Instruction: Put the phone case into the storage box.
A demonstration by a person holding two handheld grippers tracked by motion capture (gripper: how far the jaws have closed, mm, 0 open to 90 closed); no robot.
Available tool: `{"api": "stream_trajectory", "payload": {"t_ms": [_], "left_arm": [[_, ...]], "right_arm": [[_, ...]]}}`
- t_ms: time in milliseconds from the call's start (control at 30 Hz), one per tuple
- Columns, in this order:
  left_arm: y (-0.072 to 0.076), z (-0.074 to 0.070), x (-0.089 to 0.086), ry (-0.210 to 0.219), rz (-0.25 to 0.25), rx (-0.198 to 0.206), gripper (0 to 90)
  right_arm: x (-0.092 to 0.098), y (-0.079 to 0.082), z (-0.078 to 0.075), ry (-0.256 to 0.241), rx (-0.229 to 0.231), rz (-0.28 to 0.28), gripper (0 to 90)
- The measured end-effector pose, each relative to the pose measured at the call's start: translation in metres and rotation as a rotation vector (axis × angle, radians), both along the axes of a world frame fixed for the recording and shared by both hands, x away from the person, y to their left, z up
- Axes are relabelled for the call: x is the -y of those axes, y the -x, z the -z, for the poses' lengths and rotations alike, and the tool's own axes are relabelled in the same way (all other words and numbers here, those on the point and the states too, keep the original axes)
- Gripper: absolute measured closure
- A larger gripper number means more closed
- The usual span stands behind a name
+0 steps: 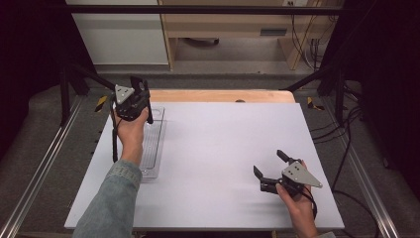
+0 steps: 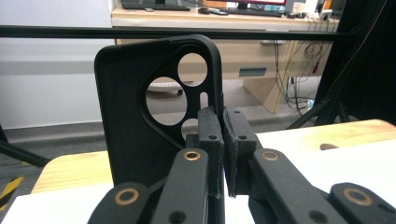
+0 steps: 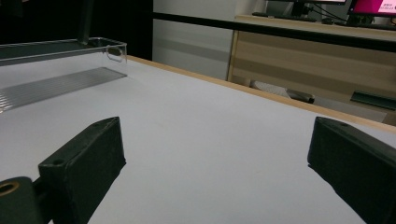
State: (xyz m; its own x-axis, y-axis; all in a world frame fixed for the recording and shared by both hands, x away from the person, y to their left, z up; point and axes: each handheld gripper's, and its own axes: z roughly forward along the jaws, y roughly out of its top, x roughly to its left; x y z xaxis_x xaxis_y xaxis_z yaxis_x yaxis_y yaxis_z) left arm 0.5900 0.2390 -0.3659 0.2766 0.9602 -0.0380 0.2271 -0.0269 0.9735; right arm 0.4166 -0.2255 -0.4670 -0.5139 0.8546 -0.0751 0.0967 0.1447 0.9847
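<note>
My left gripper [image 2: 223, 154] is clenched on the edge of a black phone case [image 2: 140, 116], holding it upright above the far left of the white table [image 1: 213, 148], over the far end of a clear plastic tray [image 1: 154, 144] that lies along the table's left side. My right gripper [image 1: 270, 166] sits low at the near right with its jaws spread wide and nothing between them, pointing left toward the tray, well apart from it.
</note>
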Motion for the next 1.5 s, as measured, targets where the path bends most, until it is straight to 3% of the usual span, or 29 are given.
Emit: {"api": "stream_trajectory", "payload": {"t_ms": [267,767,1500], "left_arm": [[0.002,-0.002,0.002,-0.013,-0.003,-0.002,86.5],[-0.008,0.005,-0.001,-0.003,-0.014,-0.024,86.5],[-0.013,0.008,0.005,-0.013,0.006,-0.035,86.5]], "right_arm": [[0.0,0.002,-0.001,-0.007,0.003,-0.001,4.3],[0.0,0.003,-0.001,-0.006,0.007,0.0,4.3],[0.005,0.005,-0.001,-0.01,0.01,0.015,4.2]]}}
